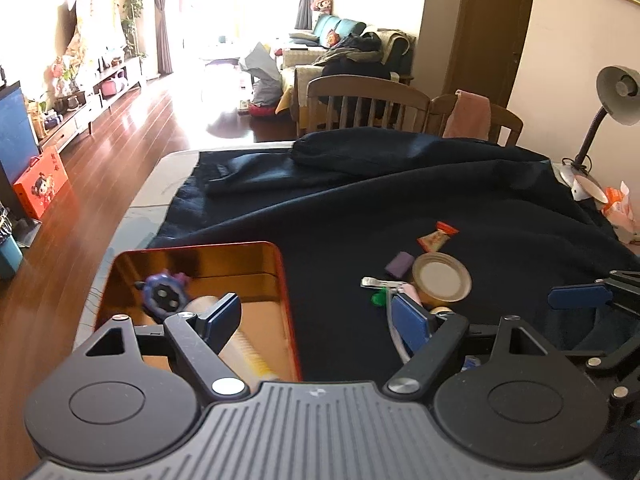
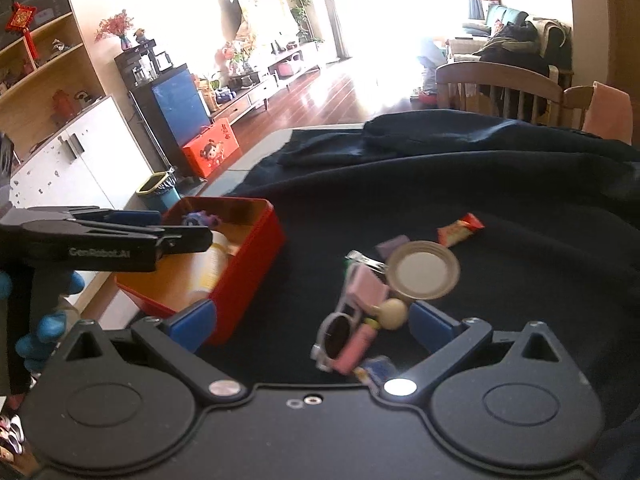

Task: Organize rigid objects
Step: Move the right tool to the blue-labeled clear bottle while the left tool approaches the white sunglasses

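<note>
Both grippers, left (image 1: 316, 314) and right (image 2: 312, 322), have jaws wide apart, holding nothing. Sunglasses (image 2: 340, 330), a ball (image 2: 393, 313) and a lid (image 2: 424, 270) crowd the dark cloth (image 2: 500, 184) beside the red tin (image 2: 248, 272).

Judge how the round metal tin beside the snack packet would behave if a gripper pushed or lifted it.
The round tin looks rigid and probably light. Lying tilted against the clutter, it would likely slide on the dark cloth or roll if nudged. Its smooth metal rim may slip between pads.

Sunlit windows (image 1: 224, 12) glare at twelve o'clock over glossy wooden floor (image 1: 132, 140); wooden chairs (image 1: 368, 104) at one o'clock.
</note>
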`<state>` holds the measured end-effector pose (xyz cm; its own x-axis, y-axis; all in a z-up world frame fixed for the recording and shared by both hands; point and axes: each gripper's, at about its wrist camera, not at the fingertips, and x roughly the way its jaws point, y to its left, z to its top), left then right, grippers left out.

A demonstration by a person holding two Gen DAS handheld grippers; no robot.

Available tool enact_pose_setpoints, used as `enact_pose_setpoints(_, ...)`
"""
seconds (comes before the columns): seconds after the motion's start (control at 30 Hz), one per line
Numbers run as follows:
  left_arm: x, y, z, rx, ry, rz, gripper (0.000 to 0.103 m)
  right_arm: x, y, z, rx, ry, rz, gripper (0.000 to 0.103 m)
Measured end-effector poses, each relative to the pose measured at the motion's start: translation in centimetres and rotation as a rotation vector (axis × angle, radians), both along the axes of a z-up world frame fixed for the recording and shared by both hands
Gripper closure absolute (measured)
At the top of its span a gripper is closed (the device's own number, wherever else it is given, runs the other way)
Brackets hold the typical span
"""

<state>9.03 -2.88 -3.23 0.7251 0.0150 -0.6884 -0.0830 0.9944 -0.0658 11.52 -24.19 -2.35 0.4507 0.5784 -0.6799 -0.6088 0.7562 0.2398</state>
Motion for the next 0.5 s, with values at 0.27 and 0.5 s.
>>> enact_pose_setpoints(0.27, 0.7, -3.5, -0.9, 0.018, 0.019, 0.003, 0.021, 0.1, -3.0, -0.7, -0.06, -0.041, 0.054, 0.001)
enact_pose_setpoints(0.5, 1.5, -6.5, -2.9, 0.026, 0.064, -0.013, 0.021, 0.4, -4.4, -2.3, -0.119, -0.04, 0.118, 0.004)
